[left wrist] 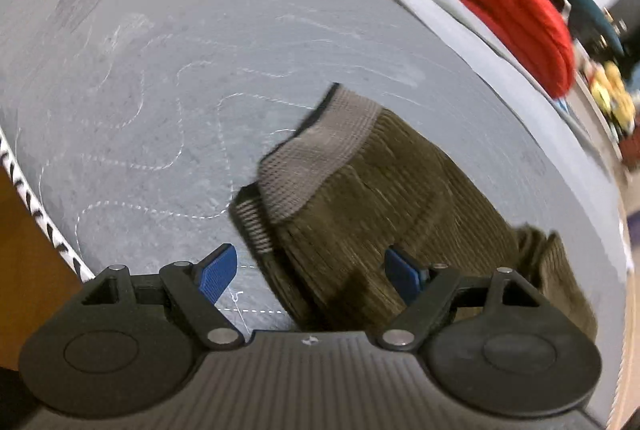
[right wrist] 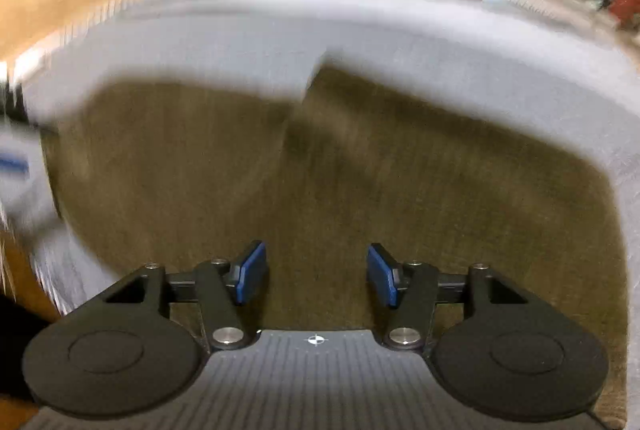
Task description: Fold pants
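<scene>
**Both tools spread above olive corduroy pants**

The left tool (left wrist: pixel 310 272) stood wide with nothing between its blue pads, one pad over the bare grey bench (left wrist: pixel 160 70), the other over the pants (left wrist: pixel 380 198). Only this view showed the grey ribbed waistband (left wrist: pixel 320 154). The right tool (right wrist: pixel 316 276), moderately parted and empty, hung over the blurred cloth filling its view. Beyond the bench edge lay a red folded fabric (left wrist: pixel 508 10). No writing was legible.
</scene>
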The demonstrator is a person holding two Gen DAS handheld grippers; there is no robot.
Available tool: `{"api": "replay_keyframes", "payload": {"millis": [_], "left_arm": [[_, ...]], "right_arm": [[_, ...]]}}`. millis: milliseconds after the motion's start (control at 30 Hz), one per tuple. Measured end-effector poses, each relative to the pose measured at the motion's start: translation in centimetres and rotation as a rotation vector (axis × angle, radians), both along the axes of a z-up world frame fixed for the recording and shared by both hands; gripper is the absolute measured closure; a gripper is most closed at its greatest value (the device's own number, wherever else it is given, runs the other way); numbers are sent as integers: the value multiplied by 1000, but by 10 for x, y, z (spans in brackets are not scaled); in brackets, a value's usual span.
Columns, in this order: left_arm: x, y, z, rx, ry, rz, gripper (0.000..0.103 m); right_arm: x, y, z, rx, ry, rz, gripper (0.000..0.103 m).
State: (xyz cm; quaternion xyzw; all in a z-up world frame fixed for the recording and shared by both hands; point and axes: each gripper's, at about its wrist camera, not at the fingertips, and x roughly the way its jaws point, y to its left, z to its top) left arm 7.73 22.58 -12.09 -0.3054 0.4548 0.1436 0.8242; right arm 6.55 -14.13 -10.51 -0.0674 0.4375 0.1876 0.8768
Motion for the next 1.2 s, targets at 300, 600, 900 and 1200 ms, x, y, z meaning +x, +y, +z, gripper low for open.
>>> {"api": "replay_keyframes", "payload": {"millis": [300,600,900,1200], "left_arm": [[11,-2,-15,21,57,48,18],[20,-10,-31,31,88,50,16],[25,-14,-34,49,89,50,13],[26,-18,-32,50,57,30,25]], "right_arm": [[4,-6,0,55,36,12,43],[7,-7,-1,39,23,39,40],[6,-6,0,31,20,42,40],[6,-5,0,26,17,40,40]]}}
